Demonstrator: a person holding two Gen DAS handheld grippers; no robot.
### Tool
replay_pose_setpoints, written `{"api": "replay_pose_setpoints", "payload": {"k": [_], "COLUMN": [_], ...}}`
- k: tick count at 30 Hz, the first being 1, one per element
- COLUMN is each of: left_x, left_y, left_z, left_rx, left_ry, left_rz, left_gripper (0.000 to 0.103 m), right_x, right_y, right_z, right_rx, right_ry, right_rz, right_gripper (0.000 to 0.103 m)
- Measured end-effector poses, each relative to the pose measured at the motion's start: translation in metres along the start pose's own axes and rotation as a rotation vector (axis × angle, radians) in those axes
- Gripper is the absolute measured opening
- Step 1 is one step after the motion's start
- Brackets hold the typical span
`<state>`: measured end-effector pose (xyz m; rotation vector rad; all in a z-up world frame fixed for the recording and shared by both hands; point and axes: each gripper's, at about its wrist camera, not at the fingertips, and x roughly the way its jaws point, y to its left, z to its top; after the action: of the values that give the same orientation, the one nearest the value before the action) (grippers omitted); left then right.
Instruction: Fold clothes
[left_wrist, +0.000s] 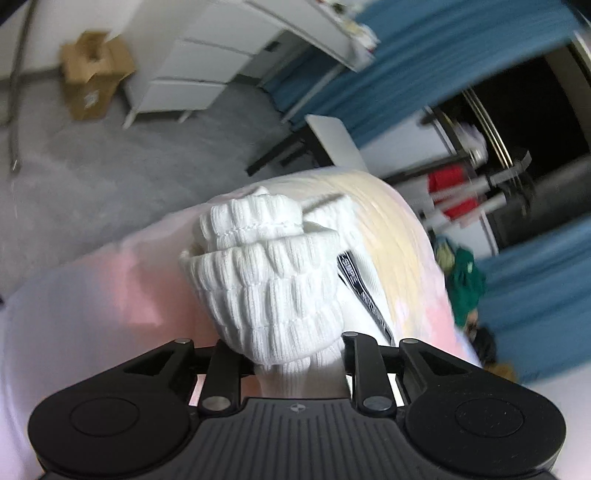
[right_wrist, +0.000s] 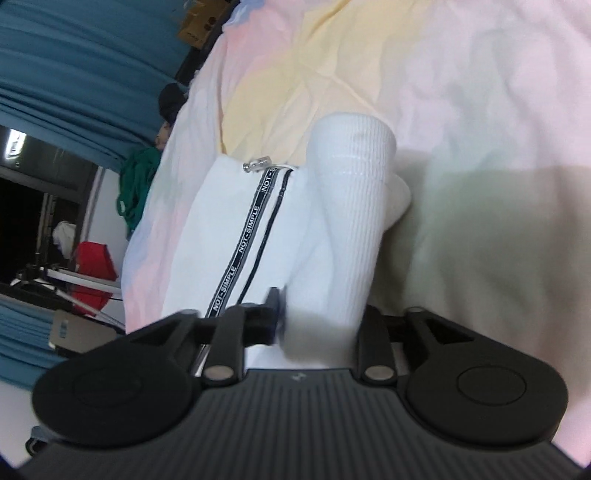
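In the left wrist view a white garment (left_wrist: 273, 280) with a thick ribbed cuff is bunched into folds right in front of my left gripper (left_wrist: 295, 362). The cloth runs down between its jaws and hides the fingertips. A black lettered tape (left_wrist: 354, 280) runs along the garment's right side. In the right wrist view the same white garment (right_wrist: 229, 229) lies on a pastel bedsheet (right_wrist: 480, 147), its black "NOT-SIMPLE" tape (right_wrist: 247, 236) and a metal cord tip (right_wrist: 256, 164) showing. A ribbed sleeve (right_wrist: 354, 206) stretches from my right gripper (right_wrist: 317, 325), which is shut on it.
The pink and yellow bedsheet (left_wrist: 110, 288) covers the bed. Beyond its edge are grey floor, a cardboard box (left_wrist: 92, 74), white drawers (left_wrist: 184, 74), blue curtains (left_wrist: 424, 55), a heap of green clothes (left_wrist: 465, 288) and a red item (left_wrist: 450, 192) by a metal stand.
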<state>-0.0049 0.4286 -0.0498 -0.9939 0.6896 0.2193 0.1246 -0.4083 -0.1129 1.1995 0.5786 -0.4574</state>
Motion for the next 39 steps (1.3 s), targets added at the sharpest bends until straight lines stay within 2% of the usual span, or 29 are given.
{"api": "replay_pose_setpoints", "payload": {"k": [1, 3, 5, 6, 9, 11, 17, 20, 23, 27, 29, 33, 39], "left_x": [-0.002, -0.005, -0.009, -0.013, -0.029, -0.043, -0.077, -0.092, -0.094, -0.070, -0.052, 0.005, 0.104], "left_y": [0.000, -0.005, -0.009, -0.010, -0.012, -0.014, -0.037, -0.066, -0.110, -0.185, -0.222, -0.297, -0.383], "left_z": [0.000, -0.005, -0.011, -0.014, -0.021, -0.026, -0.026, -0.024, -0.024, -0.046, -0.067, -0.125, -0.227], "left_rx": [0.025, 0.054, 0.094, 0.122, 0.202, 0.248, 0.414, 0.511, 0.636, 0.886, 0.993, 1.186, 1.357], "left_ry": [0.008, 0.039, 0.062, 0.071, 0.062, 0.030, -0.081, -0.163, -0.226, -0.232, -0.198, -0.094, 0.102], "left_rz": [-0.001, 0.001, 0.008, 0.019, 0.078, 0.092, 0.132, 0.144, 0.145, 0.087, 0.019, -0.129, -0.330], "left_gripper": [0.025, 0.037, 0.044, 0.052, 0.075, 0.082, 0.083, 0.083, 0.083, 0.083, 0.083, 0.083, 0.082], "right_x": [-0.006, -0.021, -0.039, -0.048, -0.071, -0.080, -0.095, -0.091, -0.087, -0.082, -0.080, -0.076, -0.065], "right_y": [0.005, 0.013, 0.021, 0.024, 0.033, 0.045, 0.091, 0.111, 0.117, 0.113, 0.108, 0.097, 0.090], "right_z": [-0.003, -0.009, -0.016, -0.019, -0.026, -0.032, -0.073, -0.093, -0.109, -0.113, -0.109, -0.102, -0.108], "right_rx": [-0.014, -0.049, -0.092, -0.113, -0.173, -0.213, -0.363, -0.412, -0.436, -0.449, -0.440, -0.389, -0.373], "right_ry": [-0.016, -0.059, -0.112, -0.139, -0.209, -0.237, -0.233, -0.198, -0.185, -0.210, -0.233, -0.254, -0.244], "right_rz": [-0.015, -0.058, -0.114, -0.142, -0.169, -0.160, -0.105, -0.074, -0.054, -0.067, -0.083, -0.087, -0.083], "right_gripper": [0.047, 0.068, 0.073, 0.078, 0.078, 0.078, 0.078, 0.077, 0.077, 0.077, 0.077, 0.077, 0.077]}}
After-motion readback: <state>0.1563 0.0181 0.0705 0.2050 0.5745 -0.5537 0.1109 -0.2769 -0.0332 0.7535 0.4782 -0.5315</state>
